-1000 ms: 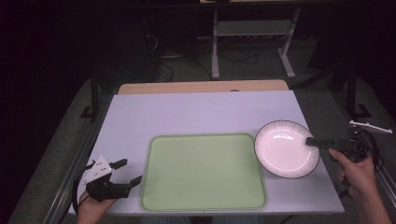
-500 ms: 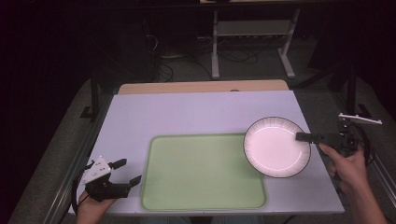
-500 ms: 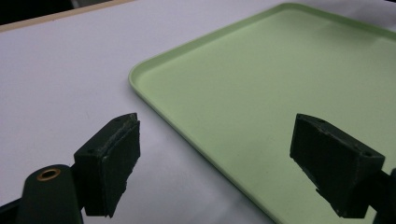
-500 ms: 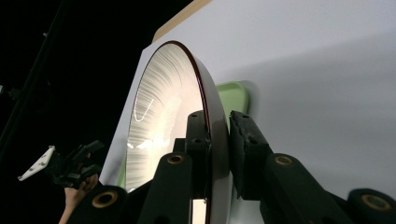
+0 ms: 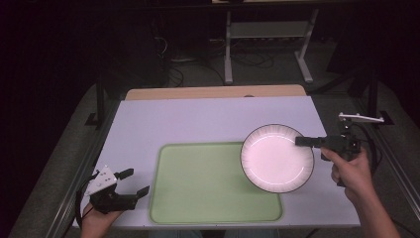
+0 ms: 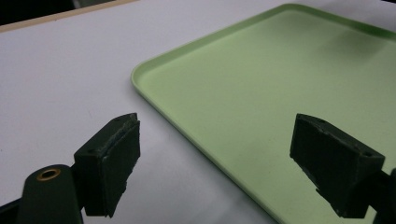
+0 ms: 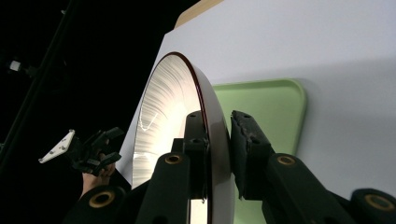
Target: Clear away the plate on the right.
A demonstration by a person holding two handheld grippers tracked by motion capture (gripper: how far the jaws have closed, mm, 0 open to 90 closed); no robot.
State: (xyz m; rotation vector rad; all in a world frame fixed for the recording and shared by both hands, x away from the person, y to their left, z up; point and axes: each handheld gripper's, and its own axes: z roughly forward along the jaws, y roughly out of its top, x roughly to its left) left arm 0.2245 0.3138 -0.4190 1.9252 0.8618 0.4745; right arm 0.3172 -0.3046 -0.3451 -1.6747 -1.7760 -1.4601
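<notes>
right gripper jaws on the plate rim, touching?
Touching. In the right gripper view the right gripper has one jaw on each face of the plate, both pressed against its rim with no gap.

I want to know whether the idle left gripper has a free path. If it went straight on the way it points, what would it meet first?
Probably the green tray: the open left gripper points at its near-left rim, low over the table.

Looks like a lab recording bench, not a home: dark room, white-topped table [image 5: 208, 119] on a black metal frame [image 5: 100, 106], grey carpet floor [image 5: 59, 163]. Loose cables [image 5: 188, 59] and a white metal stand [image 5: 267, 34] sit behind the table.
</notes>
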